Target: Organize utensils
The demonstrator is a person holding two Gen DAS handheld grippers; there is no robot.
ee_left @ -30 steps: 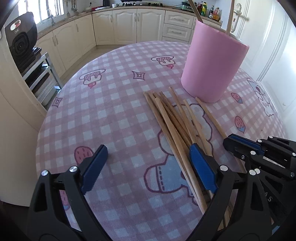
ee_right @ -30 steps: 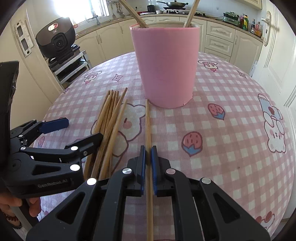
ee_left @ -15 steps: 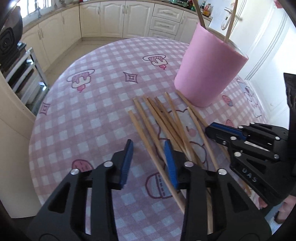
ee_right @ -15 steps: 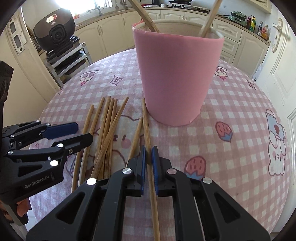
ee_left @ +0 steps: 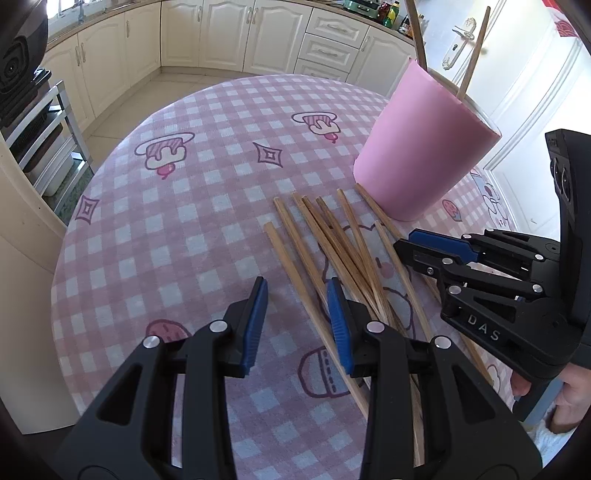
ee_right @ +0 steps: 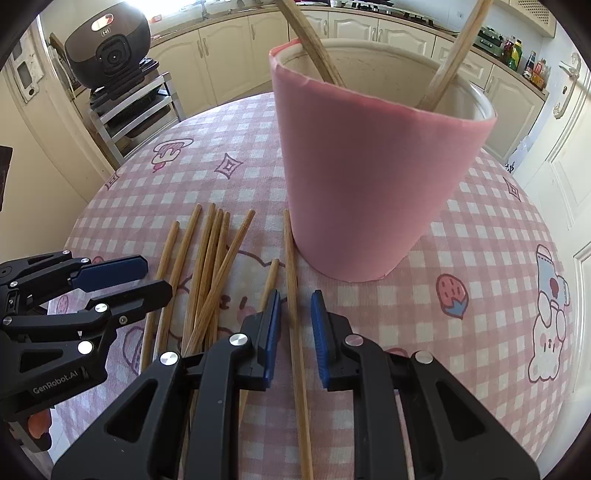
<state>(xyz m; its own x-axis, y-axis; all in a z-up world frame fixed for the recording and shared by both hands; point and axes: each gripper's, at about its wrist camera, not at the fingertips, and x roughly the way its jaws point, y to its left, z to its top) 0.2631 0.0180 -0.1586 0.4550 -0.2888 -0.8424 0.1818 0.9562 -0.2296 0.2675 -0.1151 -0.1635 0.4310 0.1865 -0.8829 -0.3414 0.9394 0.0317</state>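
Note:
Several wooden chopsticks (ee_left: pixel 332 251) lie fanned on the pink checked tablecloth (ee_left: pixel 184 206) in front of a pink cup (ee_left: pixel 421 147) that holds two chopsticks. My left gripper (ee_left: pixel 297 325) is open, low over the table, with the leftmost chopstick (ee_left: pixel 295 280) running between its jaws. My right gripper (ee_right: pixel 294 332) is open, its jaws apart on either side of one chopstick (ee_right: pixel 291 280) that lies beside the cup (ee_right: pixel 369 177). The right gripper also shows at the right of the left wrist view (ee_left: pixel 417 247), and the left gripper shows in the right wrist view (ee_right: pixel 140 277).
The round table's edge (ee_left: pixel 62 258) curves close on the left. Cream kitchen cabinets (ee_left: pixel 258 33) line the back. A metal rack with a dark appliance (ee_right: pixel 110 51) stands left of the table. A white door (ee_left: pixel 517 92) is at the right.
My right gripper has opened and let go of its chopstick, which now lies on the cloth. My left gripper narrowed and moved forward around the leftmost chopstick.

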